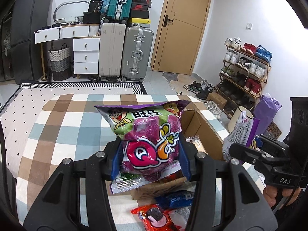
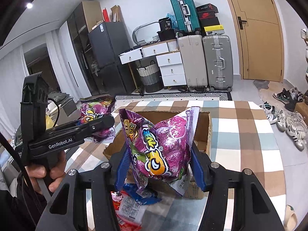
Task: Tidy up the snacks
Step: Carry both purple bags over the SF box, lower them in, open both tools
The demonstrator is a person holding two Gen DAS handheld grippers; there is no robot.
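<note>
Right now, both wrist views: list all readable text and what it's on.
"GenRobot.AI": side of the left gripper.
"DAS": body of the right gripper.
"Q": purple candy bag held in the left gripper.
"36": black bag on the dresser.
Chinese characters at the top of that candy bag, and fine print on the other purple candy bag and the loose wrappers: too small or blurred to read.

Both grippers (image 1: 151,160) (image 2: 158,165) clamped, raised.

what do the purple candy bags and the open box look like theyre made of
Purple candy bags: thin glossy plastic film, probably; bright glare, crinkles and crimped seal edges. One sits in each gripper.
Open box: corrugated cardboard, matte brown, with raw bent flaps.
</note>
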